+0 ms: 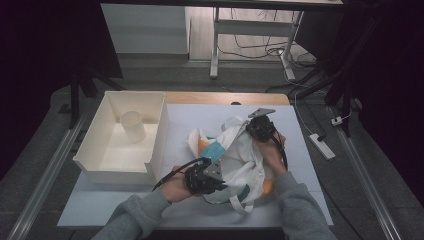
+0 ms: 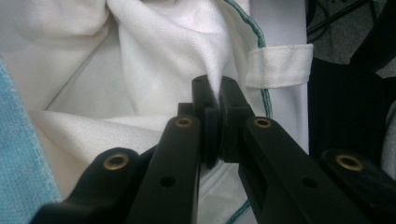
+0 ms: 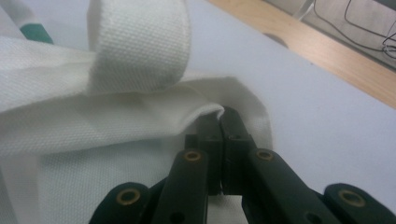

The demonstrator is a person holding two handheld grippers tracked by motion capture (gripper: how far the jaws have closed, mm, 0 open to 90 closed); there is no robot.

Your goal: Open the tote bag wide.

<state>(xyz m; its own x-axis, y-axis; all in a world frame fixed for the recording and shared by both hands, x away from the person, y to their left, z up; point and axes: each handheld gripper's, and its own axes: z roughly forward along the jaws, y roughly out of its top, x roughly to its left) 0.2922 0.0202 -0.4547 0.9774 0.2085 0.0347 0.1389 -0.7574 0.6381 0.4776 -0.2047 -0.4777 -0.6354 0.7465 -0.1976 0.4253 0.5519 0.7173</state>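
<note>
Item: crumpled white cloth bag (image 1: 240,160) with teal trim, on pale mat (image 1: 300,150); left gripper (image 2: 214,100) and right gripper (image 3: 220,122) each pinch its fabric. Beside it, white rectangular tray (image 1: 95,135) containing upright white cylindrical cup (image 1: 132,126)

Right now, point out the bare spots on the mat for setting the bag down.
Free: the mat strip behind the cloth bag, and the near-left corner below the white bin. Crowded: the centre-right, where both tongs pinch the bag. The bin holds one cup.
</note>
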